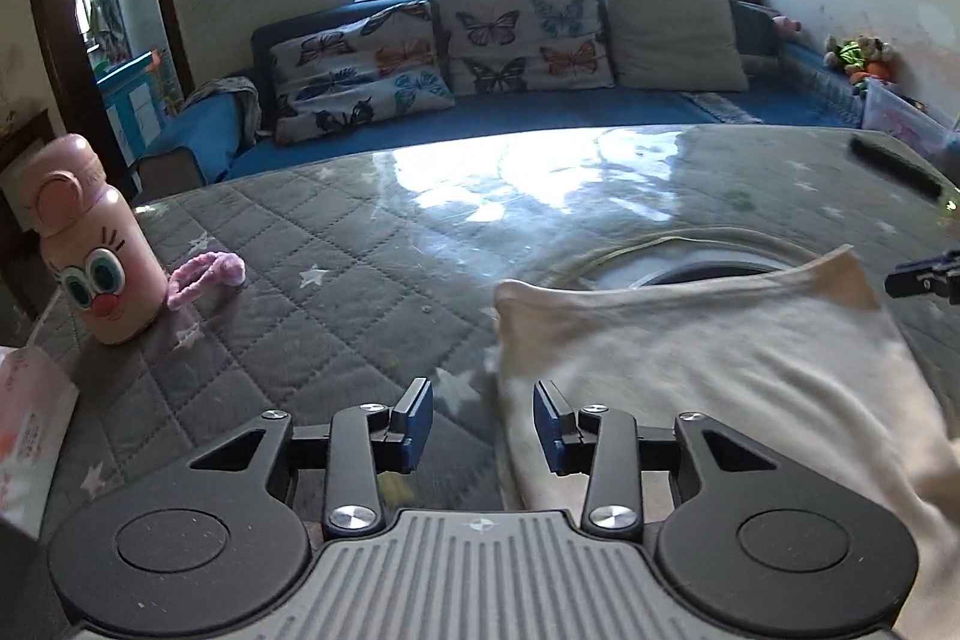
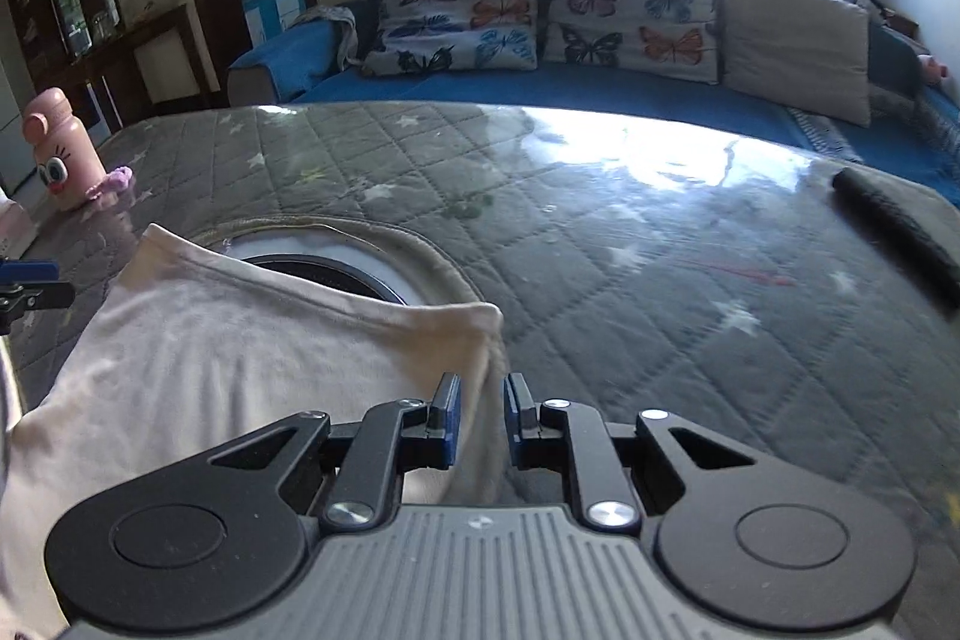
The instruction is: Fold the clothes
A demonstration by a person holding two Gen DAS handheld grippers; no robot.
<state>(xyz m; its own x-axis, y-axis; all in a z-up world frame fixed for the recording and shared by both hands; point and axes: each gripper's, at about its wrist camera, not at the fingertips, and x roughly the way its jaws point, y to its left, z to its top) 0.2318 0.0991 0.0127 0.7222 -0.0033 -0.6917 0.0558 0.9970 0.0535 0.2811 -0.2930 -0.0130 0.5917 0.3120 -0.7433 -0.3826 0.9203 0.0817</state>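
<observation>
Cream garment [image 1: 690, 370] is lying on your quilted table [image 1: 312, 280], both your left gripper [image 1: 483, 424] and right gripper [image 2: 480, 415] gaping unclenched at its edges, pink bottle [image 1: 90, 244] standing capped at ten o'clock.

Cream shirt [image 1: 708, 364] lying on the table

Its side edges lie between both grippers' open fingers, hem ahead.

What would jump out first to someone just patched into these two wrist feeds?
First, the cream garment spread on the grey quilted table, with the left claw open at its left edge and the right claw open around its right edge. Next, the pink cartoon-face bottle standing at the table's far left beside a pink hair tie. Behind, butterfly cushions line a blue sofa under the bright window.
</observation>
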